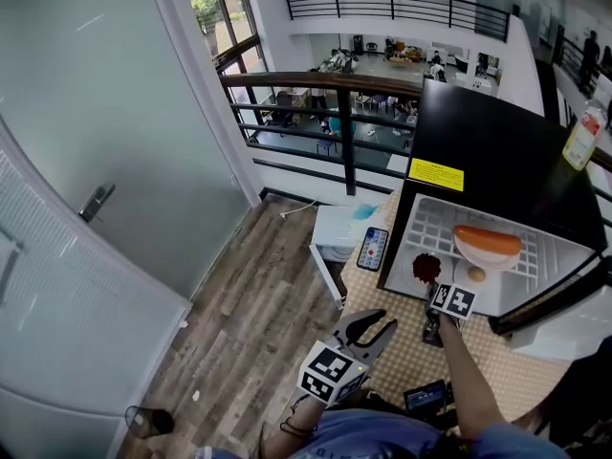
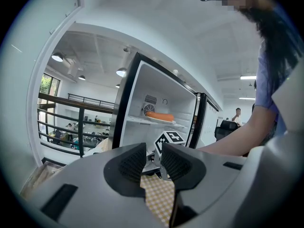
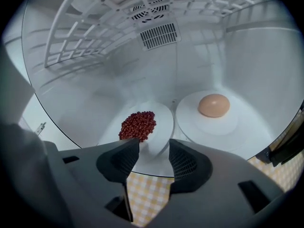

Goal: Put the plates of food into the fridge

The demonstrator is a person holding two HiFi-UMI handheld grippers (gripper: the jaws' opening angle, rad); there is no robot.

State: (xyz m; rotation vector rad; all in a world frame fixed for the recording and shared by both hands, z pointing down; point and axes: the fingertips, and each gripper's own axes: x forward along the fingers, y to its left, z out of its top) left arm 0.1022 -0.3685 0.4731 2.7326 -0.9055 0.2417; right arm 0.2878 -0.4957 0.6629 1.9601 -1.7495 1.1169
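The right gripper is holding its jaws spread just at the rim of the plate of red beans, which is sitting inside the fridge beside the egg plate to keep cold, while the left gripper is waiting back, jaws apart and empty.

Grey left tool (blue shirt)

I see the fridge standing open, sausage plate on its wire shelf, bean plate and egg plate flat, side by side, on the lower shelf
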